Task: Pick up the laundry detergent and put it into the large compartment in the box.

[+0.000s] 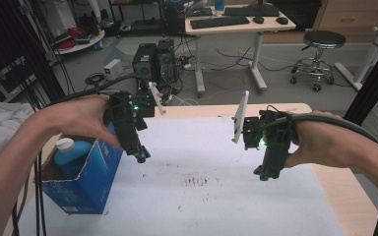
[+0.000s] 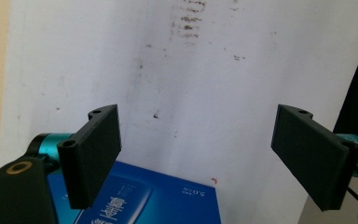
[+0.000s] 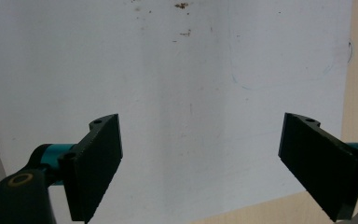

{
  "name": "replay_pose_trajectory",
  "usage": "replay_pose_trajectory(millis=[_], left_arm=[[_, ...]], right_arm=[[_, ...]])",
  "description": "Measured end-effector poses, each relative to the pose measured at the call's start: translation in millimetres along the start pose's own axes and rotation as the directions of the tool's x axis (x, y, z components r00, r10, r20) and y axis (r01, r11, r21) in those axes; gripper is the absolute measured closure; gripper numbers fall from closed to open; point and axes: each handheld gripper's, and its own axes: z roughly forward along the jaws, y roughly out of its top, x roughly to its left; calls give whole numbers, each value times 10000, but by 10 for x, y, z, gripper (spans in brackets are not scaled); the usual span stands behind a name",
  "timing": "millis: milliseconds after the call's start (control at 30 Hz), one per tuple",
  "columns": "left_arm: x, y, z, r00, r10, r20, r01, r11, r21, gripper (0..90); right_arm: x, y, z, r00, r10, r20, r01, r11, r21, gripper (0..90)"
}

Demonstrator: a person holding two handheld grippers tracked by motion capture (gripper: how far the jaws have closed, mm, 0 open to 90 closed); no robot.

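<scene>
White paper [image 1: 216, 162] covers the table, a blue box [image 1: 86, 179] holding a bottle [image 1: 71, 156] at its left edge. Left gripper [image 1: 140, 153] hangs beside it, right gripper [image 1: 265, 172] mid-table, both released and empty. A careless reach could topple the box.

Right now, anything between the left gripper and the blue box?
Nothing visible. The left gripper hangs open just above the blue box, at its right edge. In the left gripper view the box lies below the open jaws with no object between.
</scene>
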Motion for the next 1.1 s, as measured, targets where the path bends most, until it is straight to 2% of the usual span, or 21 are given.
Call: replay_pose_trajectory(millis=[233,500,667,700,833,967,1100], left_arm=[[-40,76,133,9997,229,57,-230,9995,222,160],[-82,98,256,9996,255,99,-258,9991,338,160],[-104,92,397,9995,293,88,-298,9983,506,160],[-105,82,476,9996,214,193,-224,9982,557,160],[-109,72,577,9994,218,279,-235,9977,643,160],[-128,67,607,9992,283,268,-302,9968,746,160],[-146,74,584,9987,355,370,-377,9975,602,160]], right_arm=[[-4,-13,-71,9999,6,121,-5,10000,-80,126],[-10,-21,-116,9998,46,177,-42,9997,-243,126],[6,-22,-119,9998,37,196,-33,9998,-194,126],[16,-29,-132,9997,56,229,-52,9998,-195,126],[37,-45,-153,9996,86,267,-81,9998,-200,126],[41,-62,-157,9995,104,300,-100,9998,-163,126],[38,-66,-155,9995,130,300,-125,9998,-167,126]])
